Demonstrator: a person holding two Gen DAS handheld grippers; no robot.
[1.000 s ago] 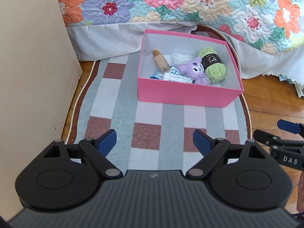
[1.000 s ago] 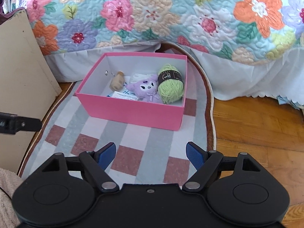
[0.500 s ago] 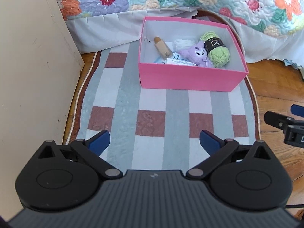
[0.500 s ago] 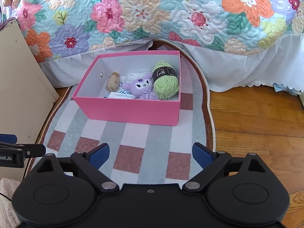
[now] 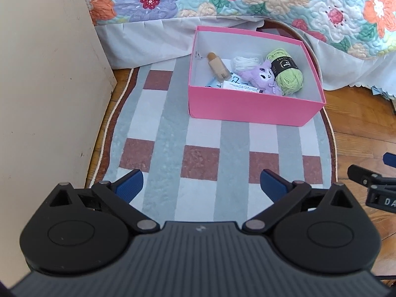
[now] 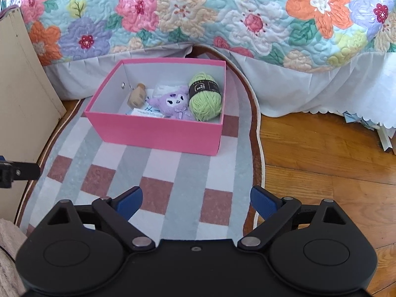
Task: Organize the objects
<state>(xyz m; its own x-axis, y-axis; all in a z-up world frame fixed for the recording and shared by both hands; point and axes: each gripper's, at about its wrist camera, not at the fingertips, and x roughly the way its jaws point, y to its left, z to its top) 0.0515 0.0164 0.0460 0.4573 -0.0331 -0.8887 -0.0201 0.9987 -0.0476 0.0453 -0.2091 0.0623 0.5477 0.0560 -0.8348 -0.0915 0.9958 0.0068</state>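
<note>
A pink box point(image 5: 250, 111) point(image 6: 158, 131) stands on a checked rug at the foot of a bed. In it lie a green yarn ball point(image 5: 288, 75) point(image 6: 205, 97), a purple plush toy point(image 5: 262, 76) point(image 6: 174, 104), a beige bottle with a brown cap point(image 5: 217, 69) point(image 6: 136, 95), white yarn point(image 5: 243, 61) and a white tube over some packets point(image 5: 238, 87). My left gripper point(image 5: 201, 182) is open and empty, above the rug short of the box. My right gripper point(image 6: 196, 201) is open and empty too, over the rug's right edge.
A cream board point(image 5: 47, 86) point(image 6: 22, 94) stands upright along the rug's left side. A bed with a floral quilt point(image 6: 198, 12) and white skirt runs behind the box. Wooden floor point(image 6: 321, 160) lies to the right. The right gripper's finger point(image 5: 368, 180) shows at the left wrist view's right edge.
Both grippers have drawn back from the box and stayed open, then the left one eased a little closer. The box and its contents have not moved.
</note>
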